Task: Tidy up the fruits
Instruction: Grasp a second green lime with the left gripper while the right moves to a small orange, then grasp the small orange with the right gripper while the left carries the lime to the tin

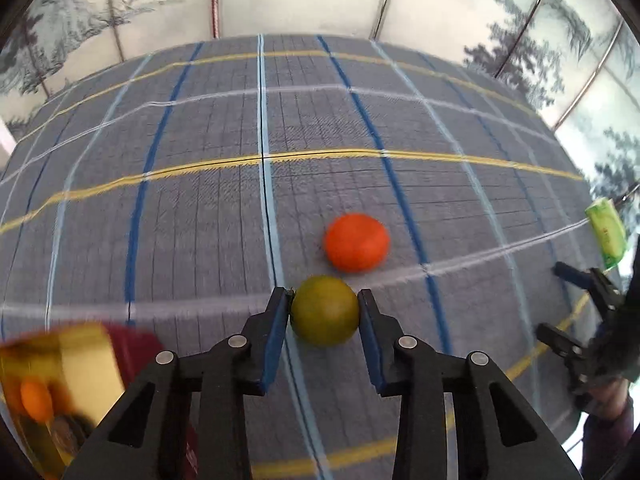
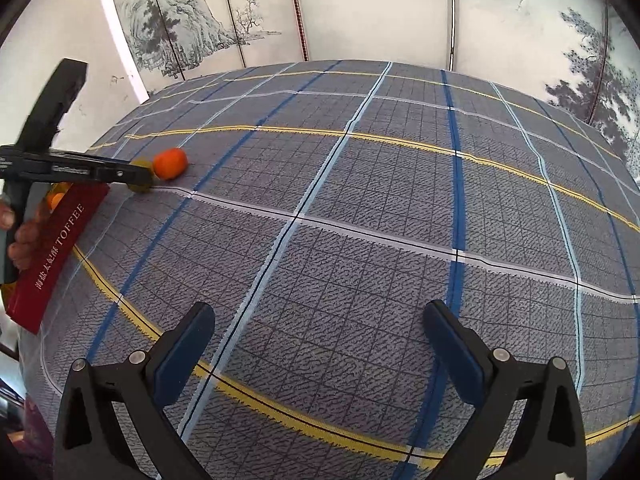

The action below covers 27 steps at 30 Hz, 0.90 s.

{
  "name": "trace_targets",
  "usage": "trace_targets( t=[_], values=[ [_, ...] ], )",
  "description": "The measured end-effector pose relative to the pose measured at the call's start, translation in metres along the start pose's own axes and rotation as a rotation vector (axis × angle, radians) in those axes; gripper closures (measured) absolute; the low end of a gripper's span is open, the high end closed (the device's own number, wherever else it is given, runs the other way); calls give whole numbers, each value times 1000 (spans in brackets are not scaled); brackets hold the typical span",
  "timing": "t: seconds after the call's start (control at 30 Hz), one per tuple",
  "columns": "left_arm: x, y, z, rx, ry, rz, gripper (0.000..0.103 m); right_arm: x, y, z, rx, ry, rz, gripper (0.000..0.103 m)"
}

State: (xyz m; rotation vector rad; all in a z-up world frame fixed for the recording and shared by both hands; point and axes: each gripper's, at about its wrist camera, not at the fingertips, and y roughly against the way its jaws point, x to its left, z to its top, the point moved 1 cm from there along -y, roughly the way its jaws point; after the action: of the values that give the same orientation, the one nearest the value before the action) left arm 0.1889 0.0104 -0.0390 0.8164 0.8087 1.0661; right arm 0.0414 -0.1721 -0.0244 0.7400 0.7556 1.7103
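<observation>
Left claw (image 1: 324, 308) clamped on green fruit (image 1: 325, 310), orange fruit (image 1: 356, 242) just beyond on plaid counter (image 1: 200, 200); right claw (image 2: 320, 344) spread, ungripped.

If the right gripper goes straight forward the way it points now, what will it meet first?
Probably nothing on the way: ahead of the right gripper only bare plaid tablecloth shows, up to the painted screen. The orange fruit lies far to the left.

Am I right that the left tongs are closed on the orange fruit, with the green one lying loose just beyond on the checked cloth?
Not quite: the colours are swapped. In the left wrist view the left tongs are closed on the green fruit, and the orange fruit is the one lying loose just beyond it on the checked cloth.
</observation>
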Motion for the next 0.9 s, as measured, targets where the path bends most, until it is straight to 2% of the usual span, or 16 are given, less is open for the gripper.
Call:
trace_targets(
  t=[0.07,0.13,0.2,0.27,0.37,0.4,0.47,0.5,0.67,0.7,0.73,0.77,0.8,0.83,0.9],
  values=[
    [-9,21,-14,-38,-3,0,67,1,2,0,-11,0,27,0],
    [-15,44,-30,-82,11,-8,67,9,8,5,-47,9,93,0],
    [-17,64,-43,-112,39,-33,67,31,15,20,-72,69,164,0],
    [-15,82,-55,-143,69,-37,67,54,15,37,-101,143,198,0],
    [-9,104,-69,-172,115,-39,67,83,-4,65,-122,231,267,2],
    [-6,113,-74,-183,128,-36,67,89,-14,72,-113,245,276,4],
    [0,126,-84,-195,143,-29,67,103,-40,87,-75,275,283,16],
    [3,132,-89,-201,148,-20,67,108,-49,90,-65,285,281,18],
    [24,160,-115,-225,195,36,67,130,-85,109,-37,340,242,21],
    [29,166,-122,-232,209,43,67,132,-93,110,-17,343,229,25],
    [35,172,-129,-241,228,53,67,133,-104,113,17,338,229,44],
    [38,176,-133,-247,239,61,67,135,-105,114,11,337,214,56],
    [42,181,-138,-255,249,74,67,135,-105,114,31,329,236,67],
    [47,186,-146,-263,259,97,67,135,-103,114,34,321,234,70],
    [54,189,-154,-269,271,127,67,132,-90,108,16,300,227,70]
  ],
)
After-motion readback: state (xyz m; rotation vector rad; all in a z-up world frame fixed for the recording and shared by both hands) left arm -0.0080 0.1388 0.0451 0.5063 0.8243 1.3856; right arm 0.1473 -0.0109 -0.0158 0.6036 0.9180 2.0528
